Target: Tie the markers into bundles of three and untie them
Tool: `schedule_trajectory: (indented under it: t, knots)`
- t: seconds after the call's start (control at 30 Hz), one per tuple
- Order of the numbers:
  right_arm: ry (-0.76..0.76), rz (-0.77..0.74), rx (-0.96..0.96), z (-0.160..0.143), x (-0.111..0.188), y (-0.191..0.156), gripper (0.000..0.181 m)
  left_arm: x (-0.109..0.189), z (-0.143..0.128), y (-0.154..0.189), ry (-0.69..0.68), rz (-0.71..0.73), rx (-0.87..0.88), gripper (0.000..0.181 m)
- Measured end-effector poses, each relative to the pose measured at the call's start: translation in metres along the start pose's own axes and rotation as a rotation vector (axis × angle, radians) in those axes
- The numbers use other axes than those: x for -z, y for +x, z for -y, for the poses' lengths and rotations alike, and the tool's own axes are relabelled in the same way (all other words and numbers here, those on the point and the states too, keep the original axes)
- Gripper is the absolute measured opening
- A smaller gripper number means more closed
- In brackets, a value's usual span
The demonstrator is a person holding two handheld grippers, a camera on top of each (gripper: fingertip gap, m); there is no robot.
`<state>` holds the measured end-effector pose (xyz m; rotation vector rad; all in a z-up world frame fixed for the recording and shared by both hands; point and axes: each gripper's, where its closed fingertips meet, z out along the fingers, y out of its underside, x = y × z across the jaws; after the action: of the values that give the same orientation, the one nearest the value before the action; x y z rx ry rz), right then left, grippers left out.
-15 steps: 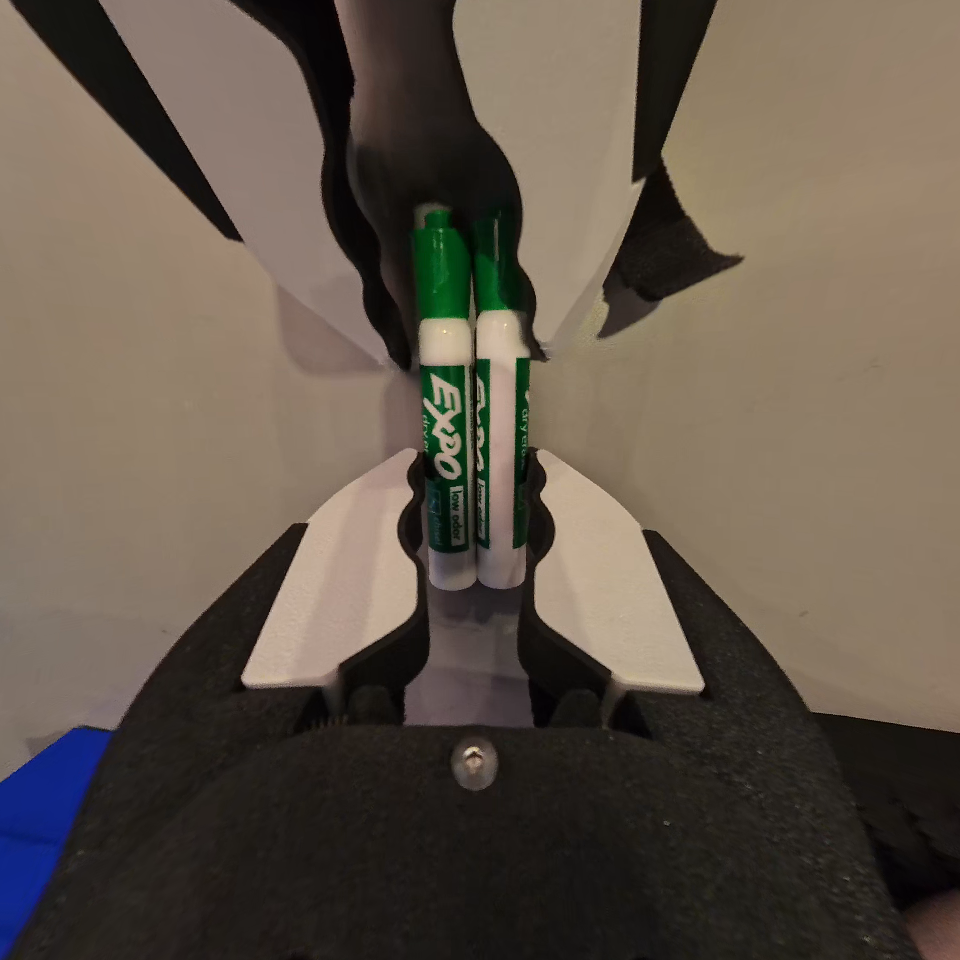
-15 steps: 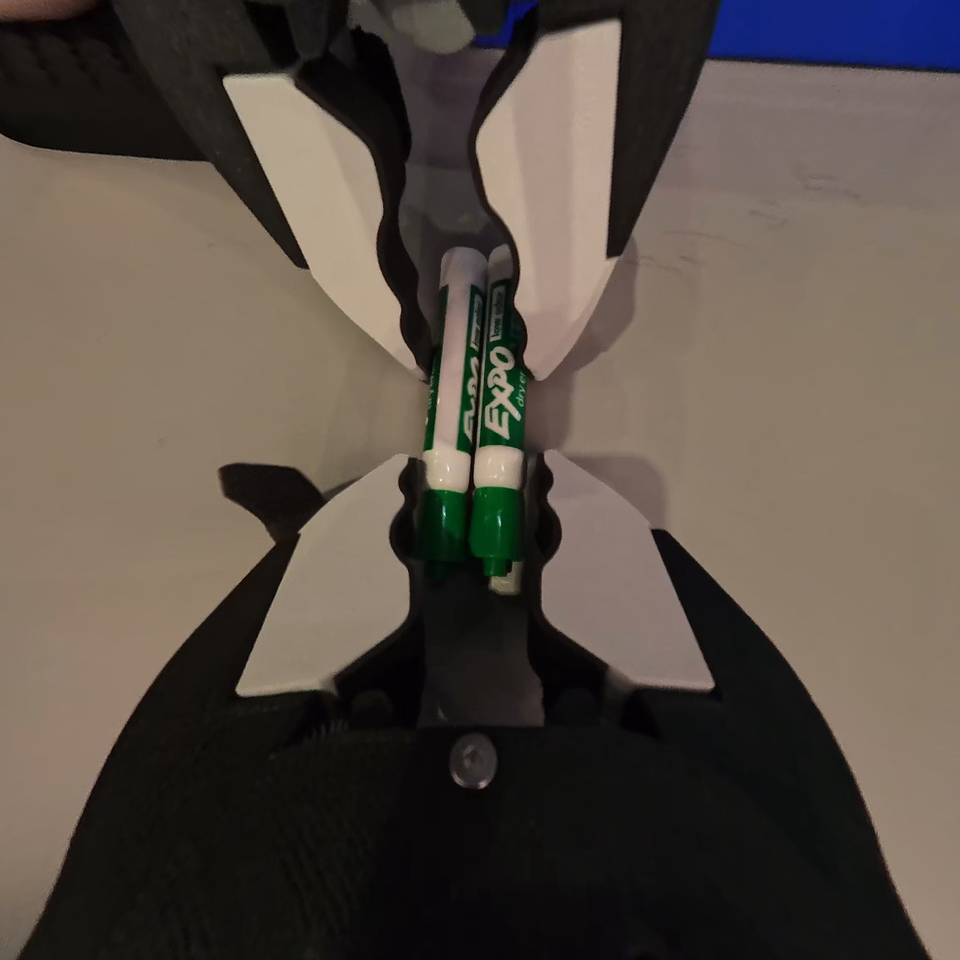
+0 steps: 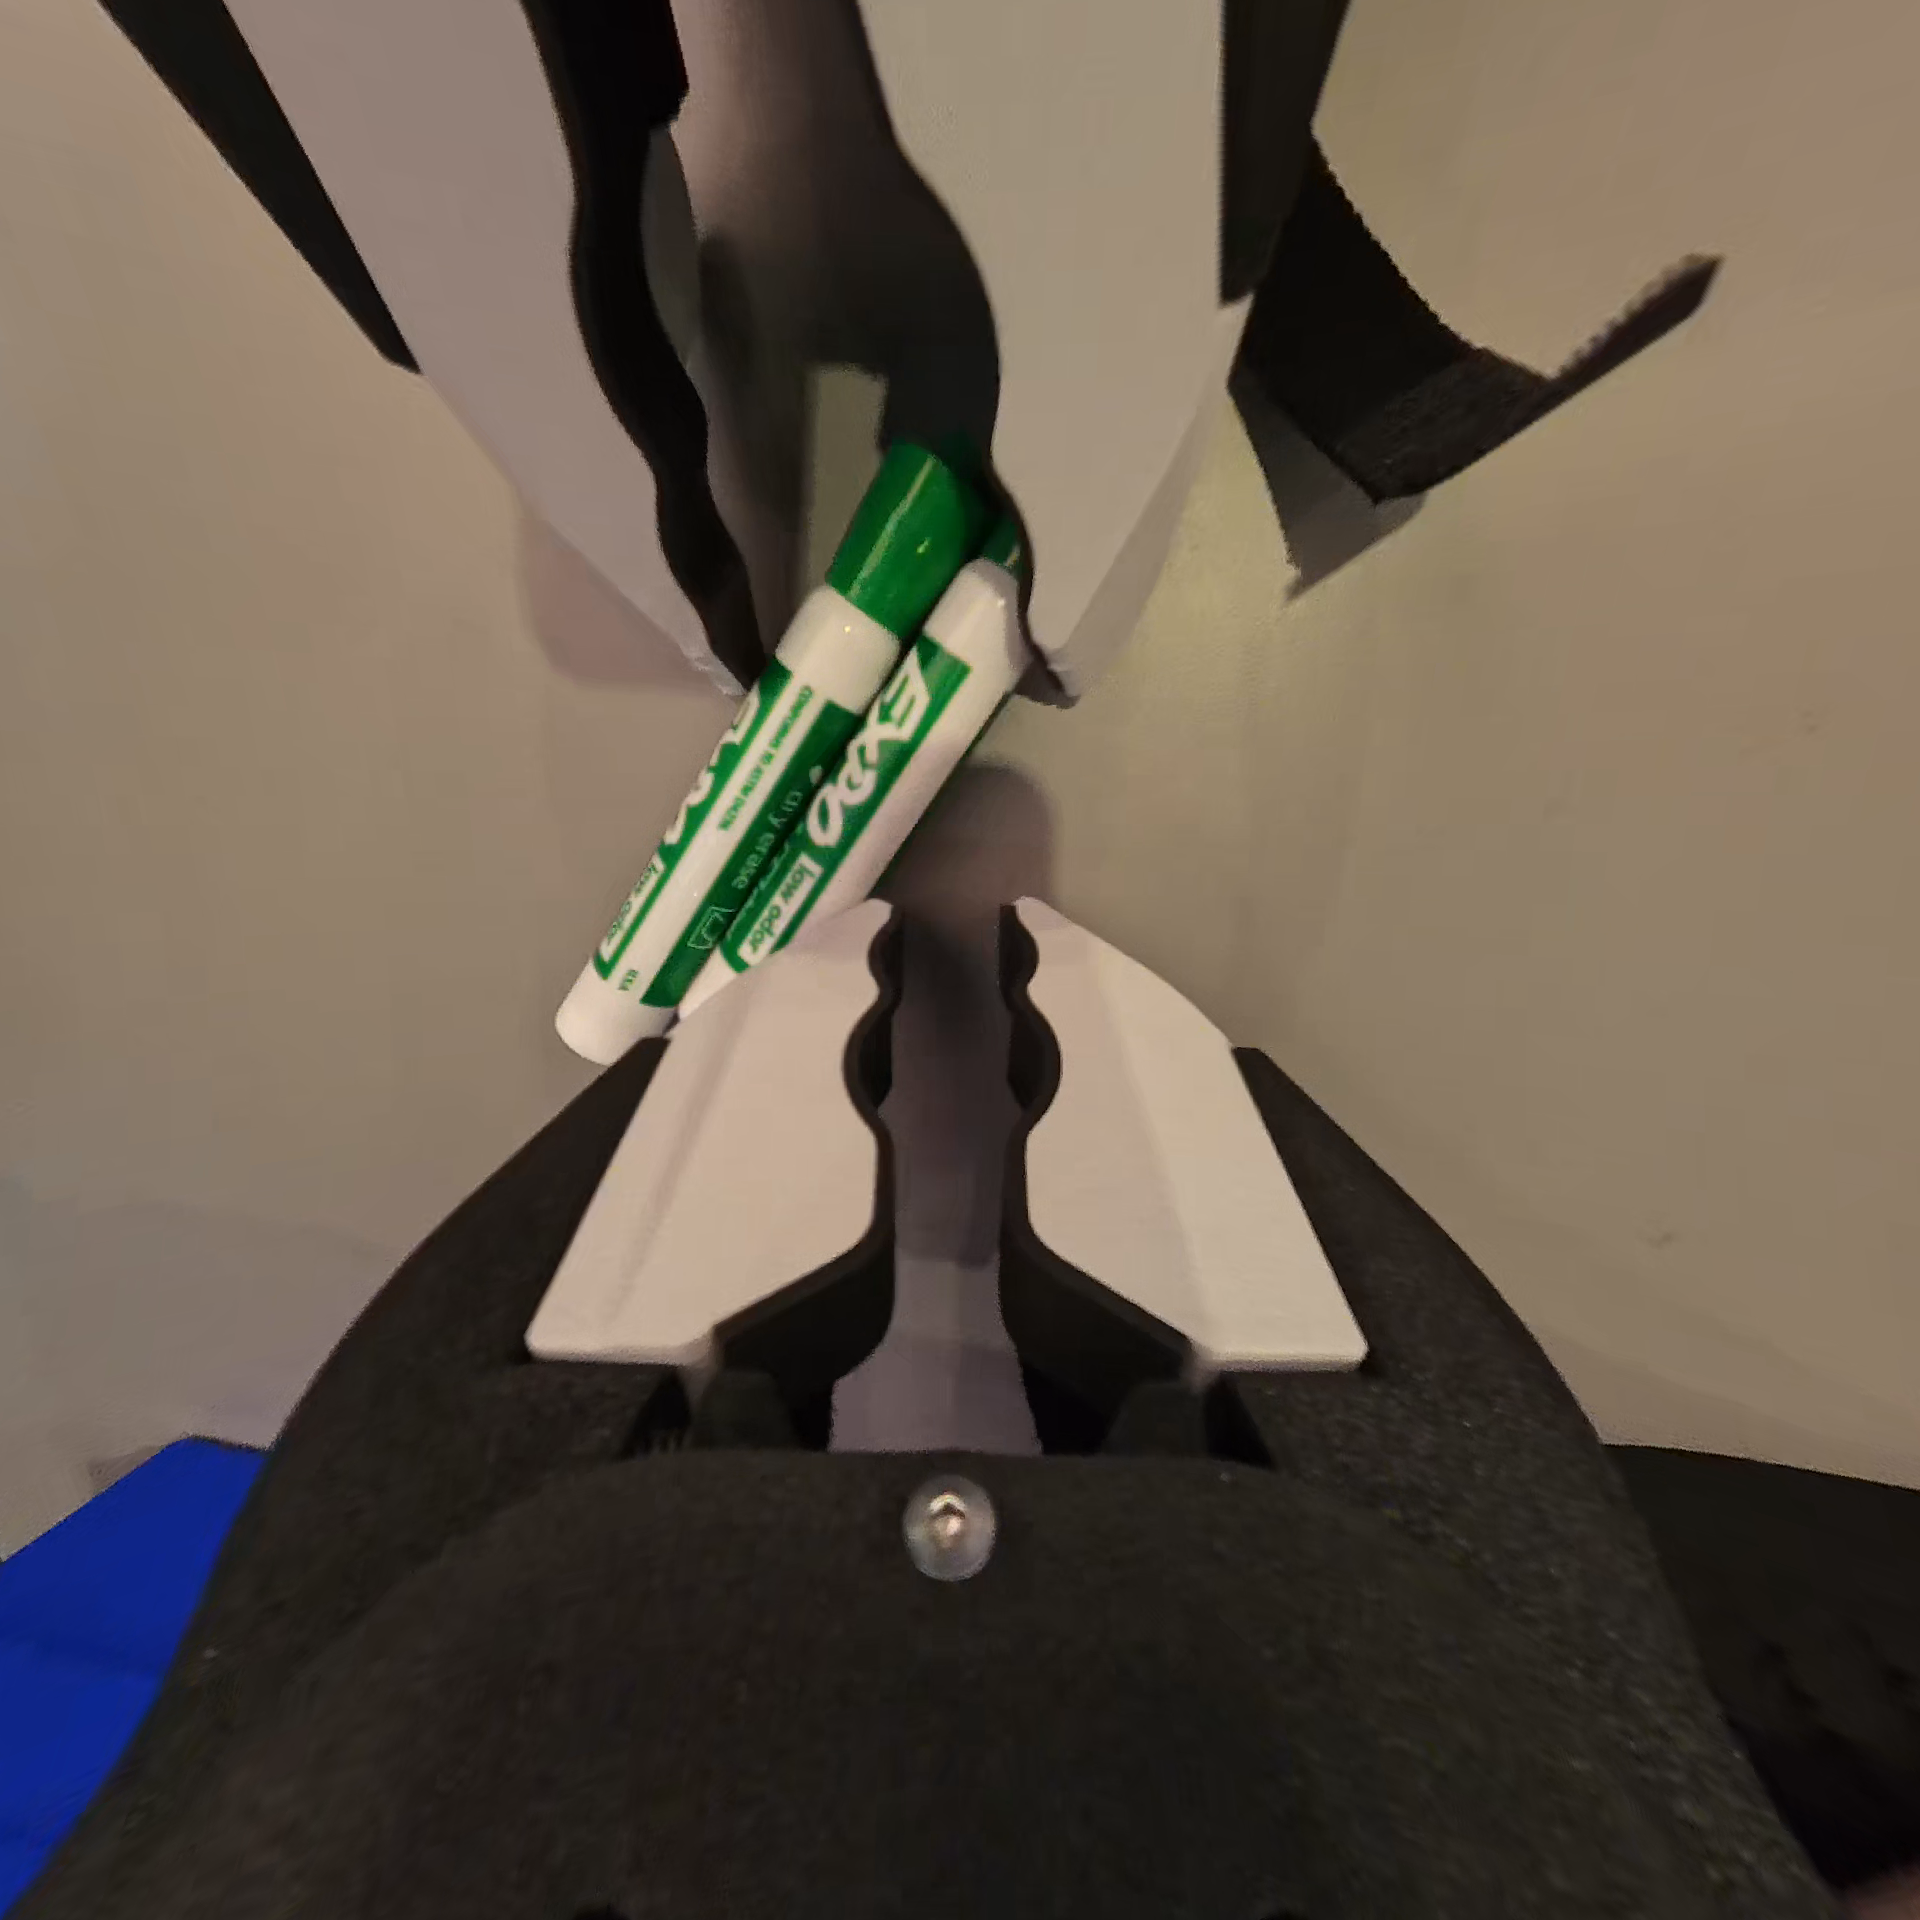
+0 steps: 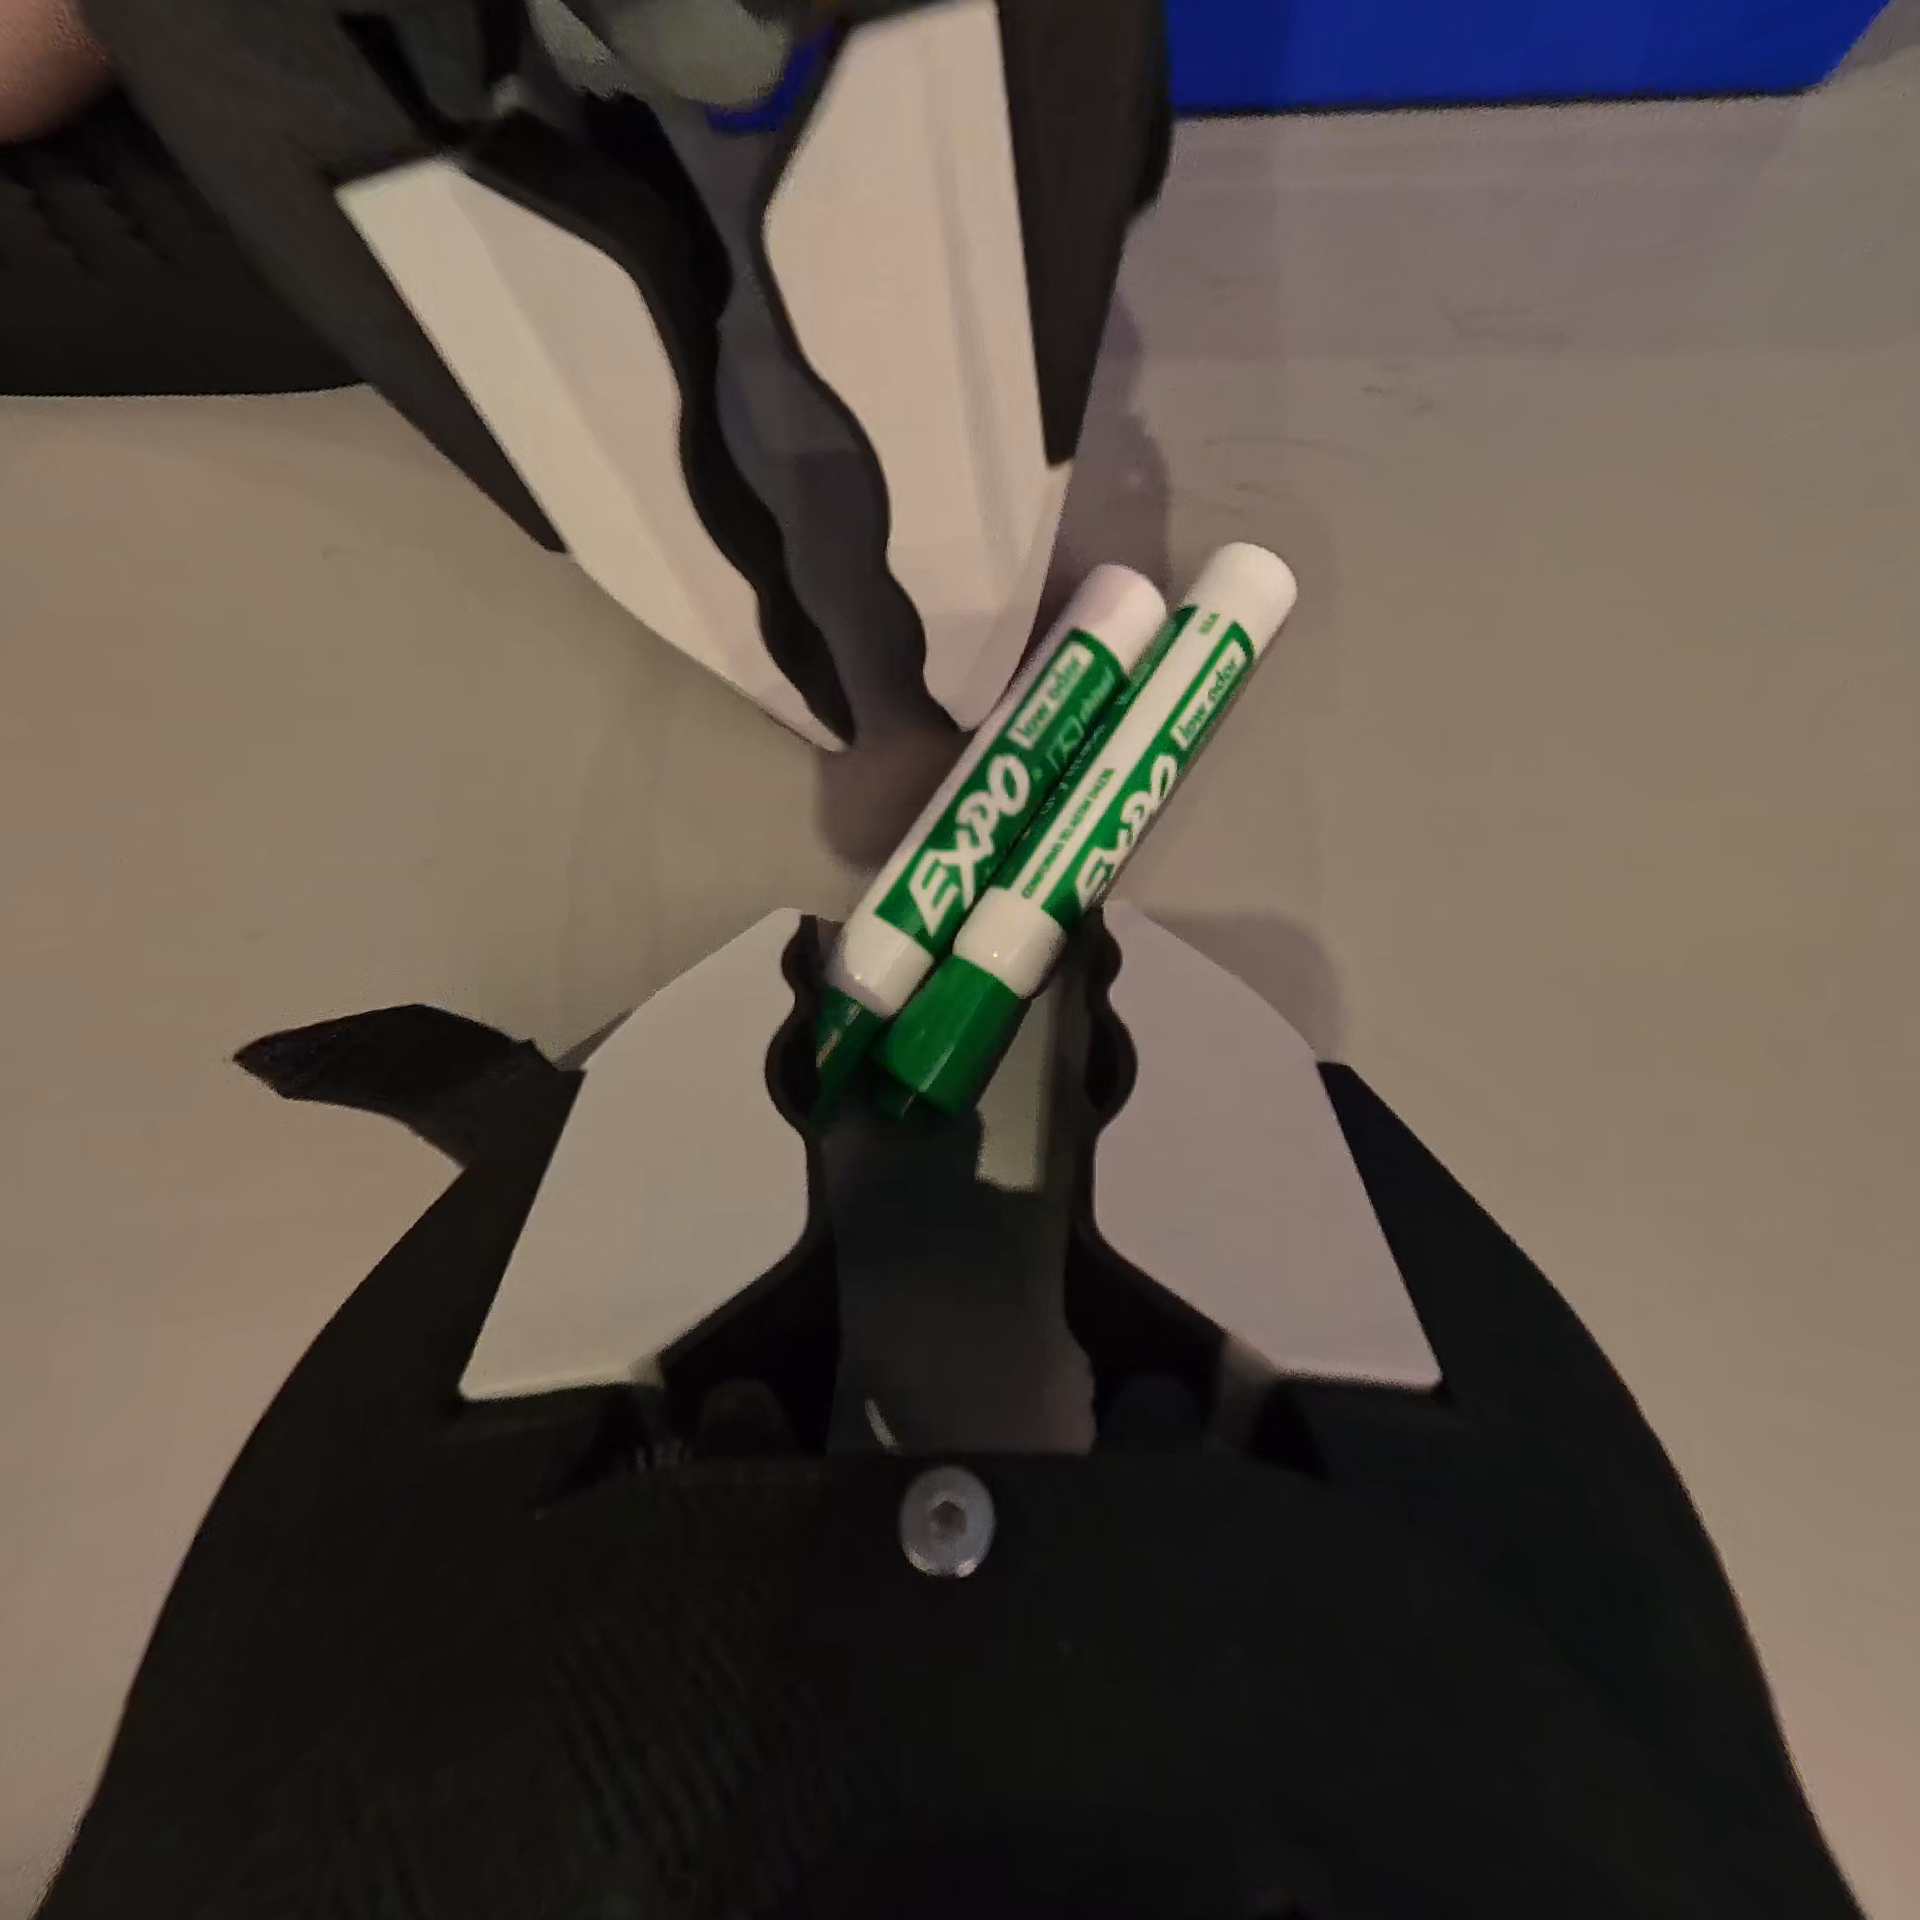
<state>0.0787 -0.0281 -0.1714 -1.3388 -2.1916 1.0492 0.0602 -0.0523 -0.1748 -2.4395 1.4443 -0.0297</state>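
Two green-capped white markers (image 3: 790, 790) lie side by side, tilted, over the beige table. My right gripper (image 4: 956, 935) is shut on their cap ends; the markers (image 4: 1039, 800) slant up to the right in its view. My left gripper (image 3: 954, 920) is empty, its jaws a narrow gap apart, and the markers' white ends lie just left of its tip. It faces the right gripper and shows at the top of the right wrist view (image 4: 904, 727). The right gripper shows at the top of the left wrist view (image 3: 888, 681). Whether a third marker lies underneath is unclear.
A black strap (image 4: 395, 1070) lies on the table by the right gripper's left finger; it also shows in the left wrist view (image 3: 1455, 395). A blue surface (image 3: 104, 1558) borders the table on the left gripper's side and also shows in the right wrist view (image 4: 1455, 52).
The markers' white ends have come out of my left gripper, which has narrowed and now holds nothing. The markers have swung to a slant, still held by the right gripper.
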Motion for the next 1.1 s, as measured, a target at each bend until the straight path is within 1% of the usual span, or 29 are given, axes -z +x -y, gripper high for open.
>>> schedule_trajectory:
  t: [0.03,0.1,0.13,0.2,0.27,0.37,0.4,0.43,0.5,0.6,0.83,1.0,1.1]
  knots:
    - [-0.011,-0.016,-0.003,0.000,-0.001,0.002,0.050,-0.004,0.001,0.000,0.010,0.009,0.001,0.021]
    - [-0.037,-0.033,0.004,-0.002,-0.003,0.004,0.048,0.002,0.003,-0.006,0.036,0.034,0.006,0.028]
    - [-0.040,-0.037,0.011,-0.002,-0.003,0.004,0.044,0.015,0.001,-0.011,0.049,0.060,0.009,0.036]
    - [-0.042,-0.038,0.029,-0.002,-0.003,0.004,0.040,0.018,0.000,-0.020,0.046,0.127,0.007,0.056]
    - [-0.043,-0.036,0.034,-0.003,-0.003,0.004,0.040,0.014,-0.003,-0.023,0.020,0.151,-0.009,0.069]
    - [-0.049,-0.036,0.039,-0.003,-0.003,0.003,0.040,0.001,-0.007,-0.014,-0.034,0.115,-0.028,0.066]
    - [-0.053,-0.033,0.040,-0.003,-0.004,0.002,0.040,0.001,-0.005,-0.012,-0.027,0.102,-0.022,0.059]
    - [-0.054,-0.025,0.037,-0.002,-0.004,0.001,0.040,0.000,-0.004,-0.012,-0.026,0.104,-0.025,0.059]
    - [-0.049,0.002,0.018,-0.001,-0.005,-0.002,0.040,-0.001,-0.005,-0.009,-0.033,0.087,-0.031,0.048]
    - [-0.035,0.039,-0.033,0.002,-0.004,-0.005,0.039,-0.003,-0.006,-0.005,-0.039,0.052,-0.015,0.038]
    - [0.054,0.119,-0.133,0.009,0.001,-0.006,0.036,-0.002,-0.006,-0.004,-0.065,0.072,-0.016,0.037]
    - [0.049,0.129,-0.129,0.009,0.001,-0.008,0.037,-0.002,-0.006,-0.004,-0.052,0.069,-0.009,0.036]
    - [0.030,0.184,-0.202,0.008,0.003,-0.011,0.037,-0.002,-0.005,-0.004,-0.063,0.085,-0.040,0.036]
